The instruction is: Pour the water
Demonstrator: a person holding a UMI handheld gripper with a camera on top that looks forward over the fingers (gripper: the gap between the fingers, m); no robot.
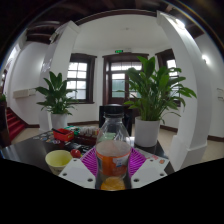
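A clear plastic bottle with an orange label band (113, 150) stands upright at the bottom centre of the frame, its narrow neck and cap rising toward the middle. It sits between the two light-coloured fingers of the gripper (113, 172), whose magenta pads (92, 160) show on either side of the bottle's lower body; the fingers are drawn in close and both appear to press on it, so I judge the bottle held, though the exact contact is hard to make out. To the lower left of the bottle, near it on the dark tabletop (30, 150), sits a small yellow-green round bowl (59, 158). Further back, left of centre, lie some small red and mixed items (66, 133) too small to identify. Behind the table, two leafy green plants in white pots stand against a bright room with tall windows: one at the left middle (55, 98), a larger one at the right middle (152, 92). My reading is that the grasp is made and pouring has not begun, since the bottle is vertical. The next move would call for carrying it over a receiving vessel, probably the bowl, and tilting the neck slowly; whether the cap is off I cannot tell.
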